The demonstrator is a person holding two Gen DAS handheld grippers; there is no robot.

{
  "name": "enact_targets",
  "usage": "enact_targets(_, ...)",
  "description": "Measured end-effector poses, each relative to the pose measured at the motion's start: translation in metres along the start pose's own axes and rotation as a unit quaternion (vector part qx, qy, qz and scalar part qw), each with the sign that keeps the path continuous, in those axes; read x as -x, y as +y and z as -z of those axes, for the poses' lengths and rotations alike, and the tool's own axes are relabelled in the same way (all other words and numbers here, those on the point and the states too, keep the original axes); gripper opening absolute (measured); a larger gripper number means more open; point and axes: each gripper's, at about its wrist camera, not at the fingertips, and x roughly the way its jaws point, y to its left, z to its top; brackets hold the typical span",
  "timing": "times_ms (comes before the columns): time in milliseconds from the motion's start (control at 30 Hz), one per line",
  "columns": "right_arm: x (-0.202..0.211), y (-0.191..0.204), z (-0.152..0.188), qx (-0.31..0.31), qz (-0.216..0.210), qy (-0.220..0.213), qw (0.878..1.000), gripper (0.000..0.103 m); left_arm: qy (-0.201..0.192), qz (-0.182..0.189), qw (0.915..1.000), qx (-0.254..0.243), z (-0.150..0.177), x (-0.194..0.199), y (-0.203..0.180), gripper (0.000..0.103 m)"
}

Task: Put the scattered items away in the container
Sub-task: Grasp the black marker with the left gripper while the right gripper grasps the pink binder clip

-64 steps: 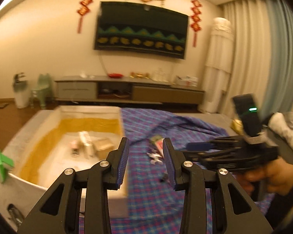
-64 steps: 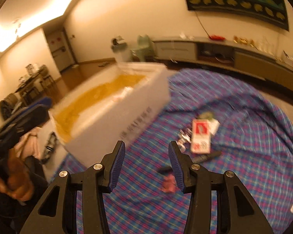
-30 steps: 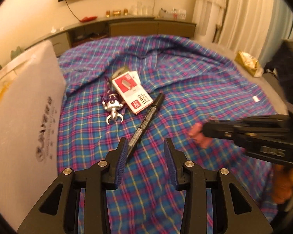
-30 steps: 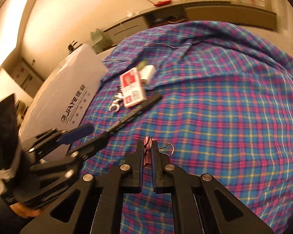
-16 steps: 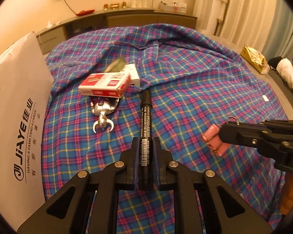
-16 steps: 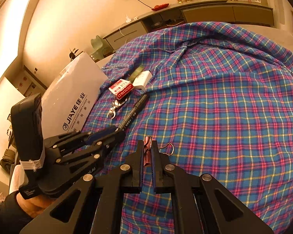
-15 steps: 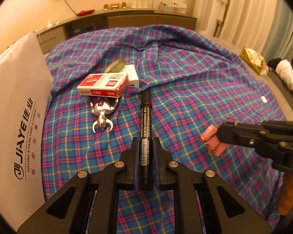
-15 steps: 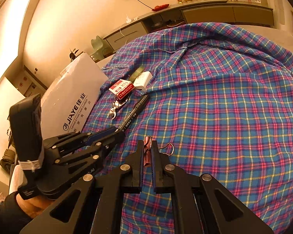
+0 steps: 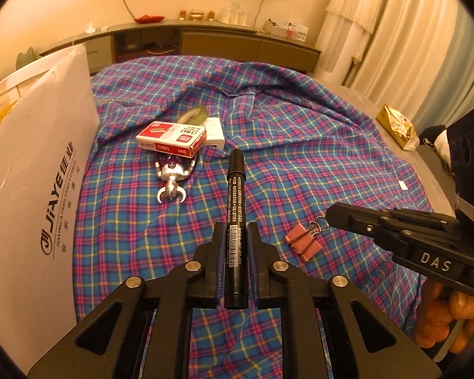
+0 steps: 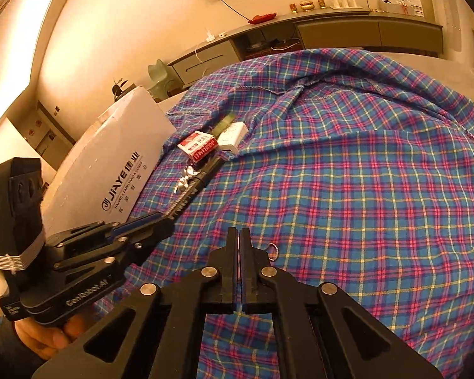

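Plaid cloth (image 9: 316, 145) in blue, pink and yellow is covering the surface where the small things are lying. The left gripper (image 9: 235, 246) is clenching a black marker (image 9: 235, 208) between its fingers; the marker is pointing straight ahead along them, its cap end reaching out toward the other items and white print running down its barrel. The right gripper (image 10: 239, 246) is pressed together, with only a thin sliver of something pink showing between its fingers, and from the left wrist view its tip is sitting right at the wire loops of a pink binder clip (image 9: 303, 243), whose body is lying low on the cloth; I cannot tell whether it is really pinching the clip. Ahead of the marker a red and white staple box (image 9: 170, 139) is lying flat, marked 24/6 on its side, and a small white box (image 9: 213, 132) is touching it at the far right corner, with a roll of clear tape (image 9: 194, 115) just behind them. A shiny silver trinket (image 9: 172, 177) with two curved horns is lying just below the staple box. The container, a big white foam box (image 9: 38, 170) with dark lettering on its wall, is standing at the left edge of the cloth, near the staple box. A gold packet (image 9: 396, 126) is resting well apart at the far right.
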Motion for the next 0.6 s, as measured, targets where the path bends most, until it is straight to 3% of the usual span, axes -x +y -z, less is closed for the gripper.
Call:
enact_targets(233,-0.002,-0.002,0.007,0.016,0.016,0.028,0.999,0.004,-0.011,0.004,0.9998,0.013,0.0,0.011,0.004,0.013)
enact_targets(400,-0.017,0.02,0.017,0.101,0.025,0.084,0.991,0.007,-0.016,0.01,0.9997,0.014,-0.001,0.017,0.003,0.013)
enact_targets(533,-0.011,-0.004,-0.001,0.103,0.142,0.034,0.984,0.007,-0.018,0.011,0.9996,0.019,-0.003,0.019,0.003,0.013)
enact_targets(600,0.0,-0.02,-0.007,0.063,0.127,0.02,0.99,0.007,-0.019,0.013,0.9995,0.024,-0.004,0.02,0.005,0.013)
